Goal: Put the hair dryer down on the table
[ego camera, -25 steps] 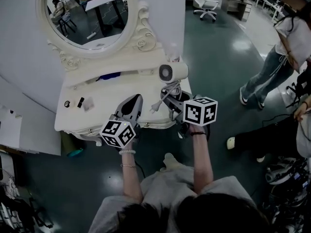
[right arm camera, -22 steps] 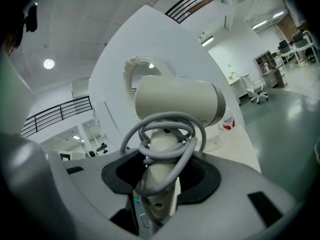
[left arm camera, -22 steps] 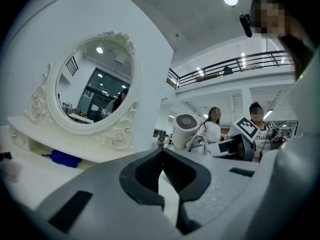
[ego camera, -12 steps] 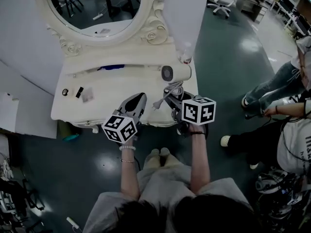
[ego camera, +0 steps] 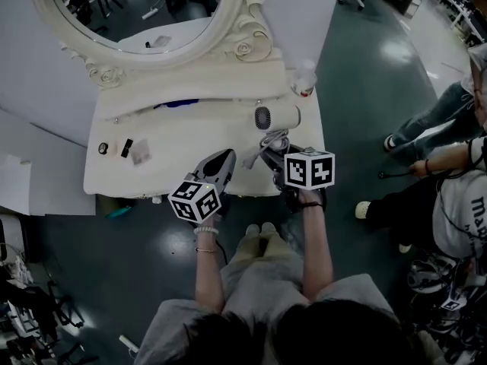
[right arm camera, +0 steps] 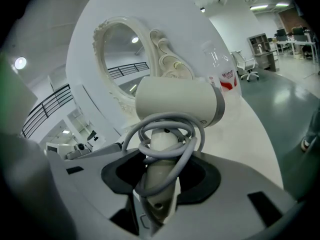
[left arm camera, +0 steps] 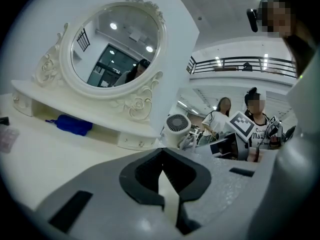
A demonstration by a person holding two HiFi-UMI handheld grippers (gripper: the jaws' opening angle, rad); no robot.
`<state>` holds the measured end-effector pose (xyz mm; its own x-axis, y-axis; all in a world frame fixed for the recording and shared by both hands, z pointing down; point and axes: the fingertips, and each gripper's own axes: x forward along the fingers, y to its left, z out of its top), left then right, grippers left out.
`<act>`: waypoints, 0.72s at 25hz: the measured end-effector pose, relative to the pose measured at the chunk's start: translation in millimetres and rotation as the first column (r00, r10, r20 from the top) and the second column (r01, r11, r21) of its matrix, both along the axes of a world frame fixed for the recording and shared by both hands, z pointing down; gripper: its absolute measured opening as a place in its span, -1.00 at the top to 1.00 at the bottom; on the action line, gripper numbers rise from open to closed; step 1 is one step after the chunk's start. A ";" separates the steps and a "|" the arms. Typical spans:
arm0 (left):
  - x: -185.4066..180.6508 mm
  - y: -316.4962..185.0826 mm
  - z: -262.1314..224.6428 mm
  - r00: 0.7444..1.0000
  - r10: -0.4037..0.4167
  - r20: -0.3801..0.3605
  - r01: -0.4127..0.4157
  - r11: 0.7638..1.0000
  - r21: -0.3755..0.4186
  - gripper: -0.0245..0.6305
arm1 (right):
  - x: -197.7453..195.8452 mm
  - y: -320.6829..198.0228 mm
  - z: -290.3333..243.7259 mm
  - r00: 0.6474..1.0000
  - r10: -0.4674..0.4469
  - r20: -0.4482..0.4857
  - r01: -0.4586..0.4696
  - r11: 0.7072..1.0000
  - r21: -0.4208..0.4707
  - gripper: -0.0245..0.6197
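Observation:
A white hair dryer (ego camera: 275, 117) with its grey cord wound round the handle hangs over the right end of the white dressing table (ego camera: 175, 139). My right gripper (ego camera: 268, 152) is shut on its handle from below. In the right gripper view the barrel (right arm camera: 177, 104) lies crosswise above the jaws, and the handle with the cord loops runs down between them at my right gripper (right arm camera: 160, 159). Whether the dryer touches the tabletop I cannot tell. My left gripper (ego camera: 227, 157) hovers over the table's front edge, shut and holding nothing; its jaws meet in the left gripper view (left arm camera: 161, 156), where the dryer (left arm camera: 177, 129) shows at the right.
An oval mirror (ego camera: 144, 6) in an ornate white frame stands at the table's back. A clear bottle with a red label (ego camera: 303, 78) stands just behind the dryer. A blue object (ego camera: 176, 103) lies on the shelf, small items (ego camera: 125, 149) at the left. People (ego camera: 449, 128) stand to the right.
The head view has drifted, so the table sits higher and further left. The dryer stays in my right gripper, a little further in over the table. The left gripper is unchanged.

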<state>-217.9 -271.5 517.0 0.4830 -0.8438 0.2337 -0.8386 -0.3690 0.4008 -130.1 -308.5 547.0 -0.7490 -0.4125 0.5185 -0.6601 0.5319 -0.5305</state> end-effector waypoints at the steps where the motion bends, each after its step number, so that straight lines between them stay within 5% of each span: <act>1: -1.2 -2.2 5.2 1.000 0.004 0.000 -0.004 1.000 -0.012 0.91 | -2.4 -2.0 5.3 1.000 -0.001 -0.008 0.001 1.000 -0.011 0.35; 18: -22.2 -27.7 61.9 0.999 0.026 -0.029 -0.030 0.987 -0.158 0.91 | -29.4 -18.8 84.7 0.964 -0.089 -0.252 0.052 0.988 -0.148 0.35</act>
